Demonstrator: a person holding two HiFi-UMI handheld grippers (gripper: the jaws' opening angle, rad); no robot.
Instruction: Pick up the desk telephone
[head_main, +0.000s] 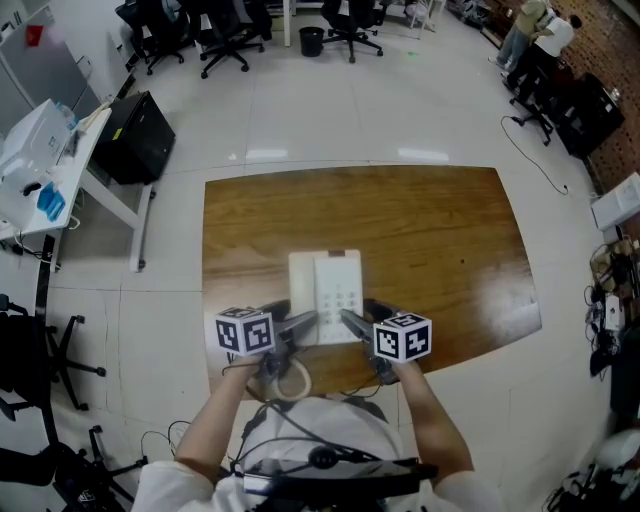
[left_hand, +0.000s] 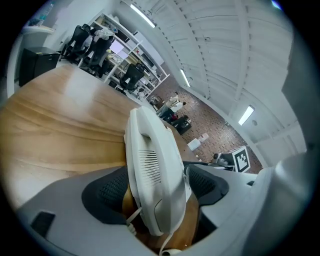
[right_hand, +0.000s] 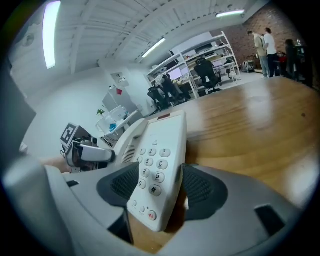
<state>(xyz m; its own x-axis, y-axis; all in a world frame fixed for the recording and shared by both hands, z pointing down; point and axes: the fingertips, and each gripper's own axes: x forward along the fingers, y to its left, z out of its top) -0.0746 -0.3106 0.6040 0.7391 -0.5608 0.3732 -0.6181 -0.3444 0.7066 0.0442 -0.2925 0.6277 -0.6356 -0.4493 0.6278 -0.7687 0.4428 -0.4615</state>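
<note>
A white desk telephone (head_main: 325, 295) lies flat on the brown wooden table (head_main: 440, 230), near its front edge, with the handset (head_main: 303, 285) on its left side. My left gripper (head_main: 303, 322) reaches it from the front left; in the left gripper view the handset side (left_hand: 152, 165) stands between the wide-spread jaws, with bare table showing beside one pad (left_hand: 107, 192). My right gripper (head_main: 352, 322) comes in from the front right. Its jaws straddle the keypad end (right_hand: 159, 165), and the pads (right_hand: 200, 189) are not pressing. The phone's cord (head_main: 292, 380) curls off the table's front edge.
A white side desk (head_main: 40, 150) and a black box (head_main: 135, 135) stand at the left. Several office chairs (head_main: 230, 40) line the far floor. People (head_main: 540, 40) stand at the far right. Cables and equipment (head_main: 610, 300) lie on the floor at the right.
</note>
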